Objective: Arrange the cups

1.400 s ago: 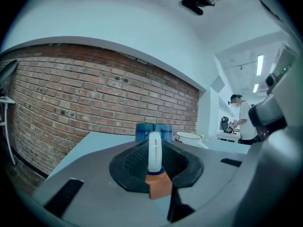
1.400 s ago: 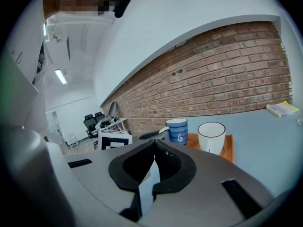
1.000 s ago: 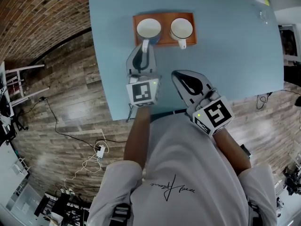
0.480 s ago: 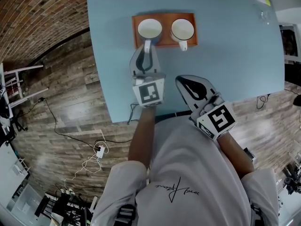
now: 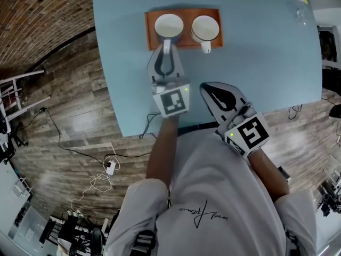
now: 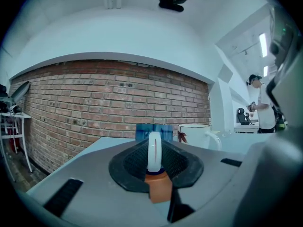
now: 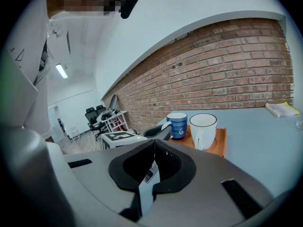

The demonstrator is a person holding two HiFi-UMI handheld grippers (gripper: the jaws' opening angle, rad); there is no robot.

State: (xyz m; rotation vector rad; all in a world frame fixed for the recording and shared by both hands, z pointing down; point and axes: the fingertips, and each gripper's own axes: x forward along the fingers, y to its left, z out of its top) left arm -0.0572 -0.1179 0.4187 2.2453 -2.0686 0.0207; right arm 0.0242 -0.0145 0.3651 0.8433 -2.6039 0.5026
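Head view: the left gripper [image 5: 166, 51] is pinching the blue cup [image 5: 169, 25] on the tray [image 5: 185, 41], right beside the white cup [image 5: 205, 29].

Left gripper view: it is holding only the thin handle [image 6: 154, 150], so the cup could tip or bump its neighbour.

Right gripper view: the right gripper [image 7: 154, 143] is squeezed together, holding nothing.

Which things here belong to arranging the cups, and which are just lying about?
Job: blue cup, its handle in the left gripper; white cup; orange tray under both; right gripper, shut, empty.
Lying about: book on the table; cables on the floor.
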